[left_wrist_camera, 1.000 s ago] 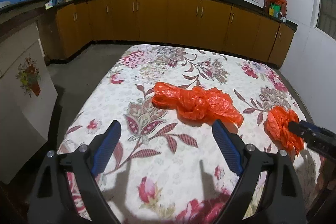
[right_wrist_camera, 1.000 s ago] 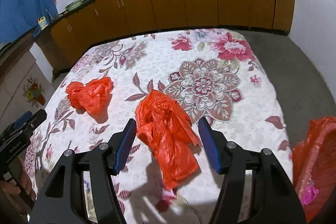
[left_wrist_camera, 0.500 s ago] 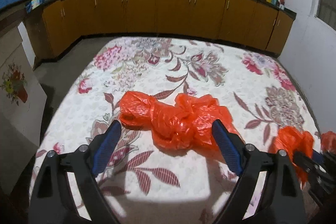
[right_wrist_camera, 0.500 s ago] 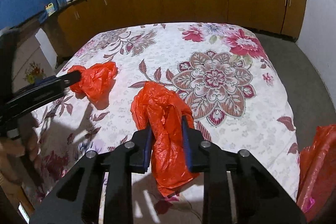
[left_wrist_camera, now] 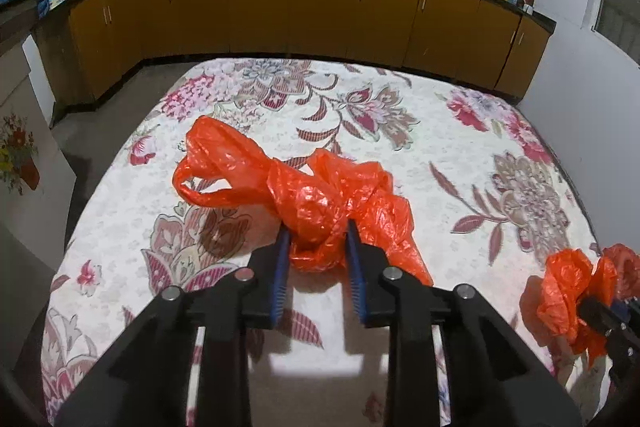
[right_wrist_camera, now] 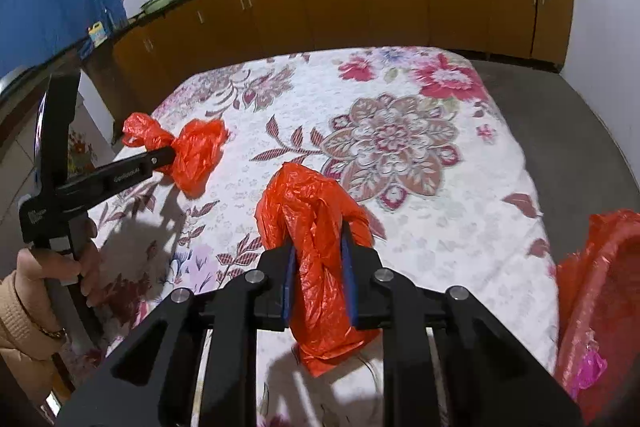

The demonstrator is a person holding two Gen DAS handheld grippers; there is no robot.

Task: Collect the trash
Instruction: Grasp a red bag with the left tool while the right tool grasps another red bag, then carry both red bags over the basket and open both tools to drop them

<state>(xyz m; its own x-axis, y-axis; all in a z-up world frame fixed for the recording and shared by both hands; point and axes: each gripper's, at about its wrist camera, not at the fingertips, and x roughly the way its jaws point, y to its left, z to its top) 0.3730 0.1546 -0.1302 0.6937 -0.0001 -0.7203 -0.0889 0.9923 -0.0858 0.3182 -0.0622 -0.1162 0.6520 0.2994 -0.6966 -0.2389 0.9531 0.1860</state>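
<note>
A kitchen with a run of orange-brown cabinets (left_wrist_camera: pixel 320 7) under a dark counter lies behind the table, which wears a white cloth printed with red and pink flowers (left_wrist_camera: pixel 400 115); two crumpled orange plastic bags lie on it, well apart from each other. My left gripper (left_wrist_camera: pixel 316 251) is closing, its blue pads pressed on the near bunch of the left orange plastic bag (left_wrist_camera: pixel 304 195), whose looped handle trails off to the left across the cloth. My right gripper (right_wrist_camera: pixel 318 267) is closing too, clenched on the middle of the right orange plastic bag (right_wrist_camera: pixel 316 227); that bag stands up ahead of the pads and hangs below them. At the right edge of the right wrist view a large open orange bag (right_wrist_camera: pixel 600 287) sits beside the table, something pink inside it; my left hand (right_wrist_camera: pixel 60 267), in a beige sleeve, shows at the left edge there.
</note>
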